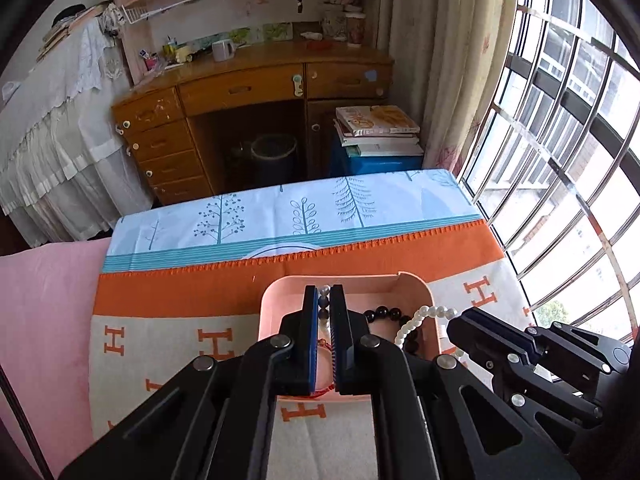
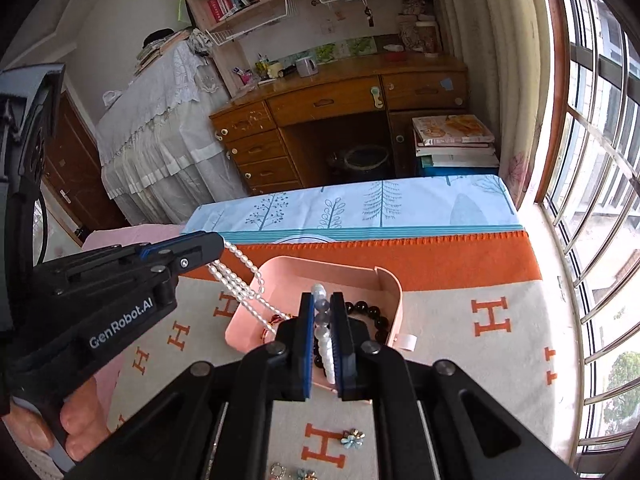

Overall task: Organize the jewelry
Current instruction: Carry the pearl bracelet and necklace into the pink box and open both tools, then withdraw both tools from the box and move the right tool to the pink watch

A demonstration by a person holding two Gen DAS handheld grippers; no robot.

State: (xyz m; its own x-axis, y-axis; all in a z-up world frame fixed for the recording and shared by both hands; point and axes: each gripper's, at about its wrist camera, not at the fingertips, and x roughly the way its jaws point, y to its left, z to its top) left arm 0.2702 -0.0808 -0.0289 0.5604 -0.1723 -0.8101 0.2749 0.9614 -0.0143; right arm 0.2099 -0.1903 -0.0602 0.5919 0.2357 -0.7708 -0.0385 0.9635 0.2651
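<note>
A pink tray [image 1: 416, 292] [image 2: 360, 276] rests on an orange-and-cream blanket. A black bead bracelet [image 1: 384, 314] [image 2: 368, 310] and a red cord piece [image 2: 274, 319] lie inside it. My left gripper [image 1: 324, 290] [image 2: 218, 246] is shut on a white pearl necklace [image 2: 240, 276]. Its strands hang from the fingertips down into the tray's left side. My right gripper [image 2: 322, 296] [image 1: 454, 322] is shut on a bracelet of white and grey beads [image 2: 322, 320] [image 1: 424, 316] above the tray. Both grippers point steeply down over the tray.
Small flower-shaped brooches [image 2: 352, 438] lie on the blanket [image 2: 480, 360] near its front edge. A small white item [image 2: 408, 342] sits beside the tray. A barred window [image 2: 592, 200] runs along the right, and a wooden desk [image 2: 340, 100] stands beyond the bed. A hand [image 2: 60, 428] holds the left gripper.
</note>
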